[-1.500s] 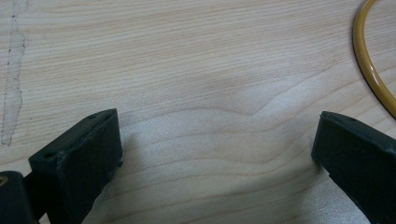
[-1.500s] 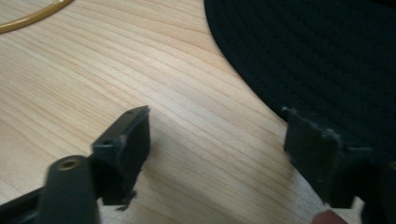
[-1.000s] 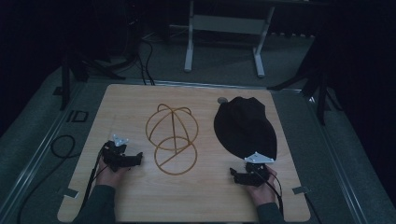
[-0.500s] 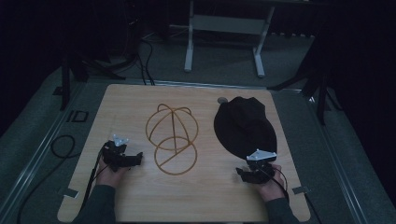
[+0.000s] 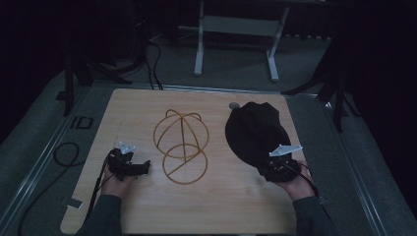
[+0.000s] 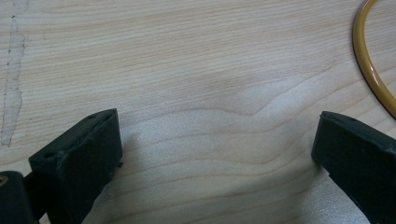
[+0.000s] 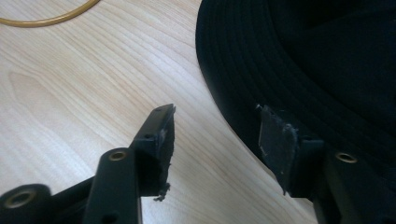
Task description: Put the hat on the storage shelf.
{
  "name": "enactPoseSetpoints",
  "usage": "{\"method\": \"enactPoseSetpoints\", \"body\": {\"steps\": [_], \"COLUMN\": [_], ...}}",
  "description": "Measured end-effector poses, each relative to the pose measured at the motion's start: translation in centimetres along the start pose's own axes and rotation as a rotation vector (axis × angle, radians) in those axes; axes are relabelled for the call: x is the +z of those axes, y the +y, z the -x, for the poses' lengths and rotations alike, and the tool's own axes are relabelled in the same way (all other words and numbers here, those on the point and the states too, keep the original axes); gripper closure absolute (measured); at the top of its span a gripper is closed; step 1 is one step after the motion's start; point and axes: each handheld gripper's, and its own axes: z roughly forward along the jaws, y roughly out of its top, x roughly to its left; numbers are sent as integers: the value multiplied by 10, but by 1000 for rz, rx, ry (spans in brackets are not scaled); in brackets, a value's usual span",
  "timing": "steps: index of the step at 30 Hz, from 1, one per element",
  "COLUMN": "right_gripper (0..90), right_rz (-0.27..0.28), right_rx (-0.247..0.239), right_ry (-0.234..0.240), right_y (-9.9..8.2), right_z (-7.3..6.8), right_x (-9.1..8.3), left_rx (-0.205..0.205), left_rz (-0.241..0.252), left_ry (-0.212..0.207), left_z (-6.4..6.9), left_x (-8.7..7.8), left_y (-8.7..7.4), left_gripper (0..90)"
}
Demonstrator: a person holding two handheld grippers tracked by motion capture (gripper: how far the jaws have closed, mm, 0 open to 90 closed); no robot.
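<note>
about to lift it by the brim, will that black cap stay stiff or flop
The black cap probably flops at the crown: it lies slumped and flattened on the table. Its brim shows rows of stitching, so it likely stays fairly stiff. It looks like light fabric, so it should lift easily, though the crown may sag.

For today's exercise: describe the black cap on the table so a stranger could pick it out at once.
Start from the pale wooden table and look to its right half. There a black cap lies flat, its brim toward the person's right gripper. Unlike the gold wire cap frame beside it, it is solid dark fabric.
</note>
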Motion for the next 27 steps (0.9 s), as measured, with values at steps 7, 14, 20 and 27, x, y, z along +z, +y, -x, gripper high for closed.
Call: {"method": "enactPoseSetpoints", "body": {"steps": [7,14,20,27], "right_gripper": [435,489,497,479], "right_rz": [-4,17,10,9], "right_rx": [-11,-36,-49,-21], "right_ry": [-26,-49,-70,-107], "right_y": [11,24,36,46], "right_z": [9,18,27,41], "right_x": [-16,-35,-44,-49], "left_rx": [1,1,1,0], "left_rz": [-1,-1,-2,-2], "left_ry": [0,0,1,1], "left_z": [0,0,0,0], "left_x": [0,0,0,0], "left_y": [0,0,0,0], "left_gripper": [19,19,19,19]}}
